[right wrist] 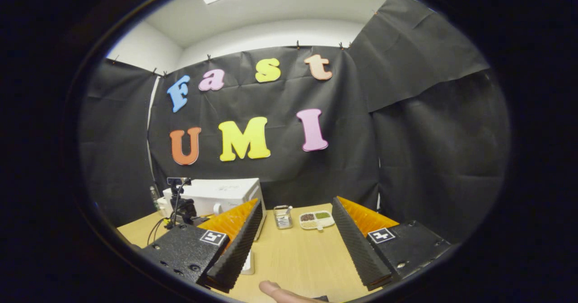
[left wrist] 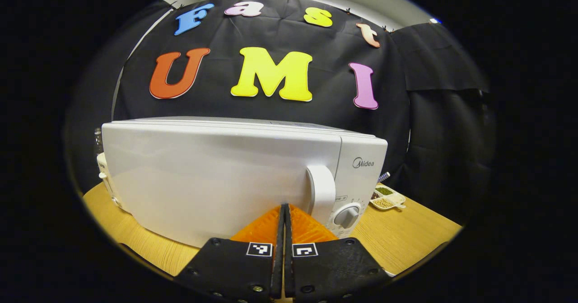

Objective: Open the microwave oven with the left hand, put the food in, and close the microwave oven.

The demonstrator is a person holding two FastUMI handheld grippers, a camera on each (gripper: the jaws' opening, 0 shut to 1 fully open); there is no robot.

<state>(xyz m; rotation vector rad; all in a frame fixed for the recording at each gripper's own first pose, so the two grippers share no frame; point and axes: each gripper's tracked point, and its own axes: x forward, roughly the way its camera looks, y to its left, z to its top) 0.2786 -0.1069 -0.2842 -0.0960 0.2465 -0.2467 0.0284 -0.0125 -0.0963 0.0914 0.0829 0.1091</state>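
Microwave oven (left wrist: 226, 176), white and boxy, stands on a light wooden table (left wrist: 406, 235) in front of the black cloth wall. In the left gripper view it sits very near and takes up the middle of the picture. Its door is closed, so the first step, opening it, is judged not yet done.

Going left to right across that view: the plain white door panel comes first, smooth and glossy. Next is a tall, curved white door handle (left wrist: 321, 194), standing upright at the door's right edge. Right of the handle is the control strip with a round dial (left wrist: 347, 216) low down. Farther right, on the table beside the oven, lies a small divided dish of food (left wrist: 386, 198) holding what look like beans or grains in separate sections.

At the bottom, the left gripper (left wrist: 283, 212) has its two fingers pressed together, clenched with nothing between them. Its tips point at the door just left of the handle, close to it; whether they touch the door cannot be told.

The next move, by this reading, calls for spreading the fingers, getting them around or behind the handle, then pulling the door outward.

In the right gripper view, the oven sits farther off at left. The right gripper (right wrist: 298, 217) is spread wide and holds nothing, well back from the food dish. A fingertip (right wrist: 275, 290) shows at the bottom edge.
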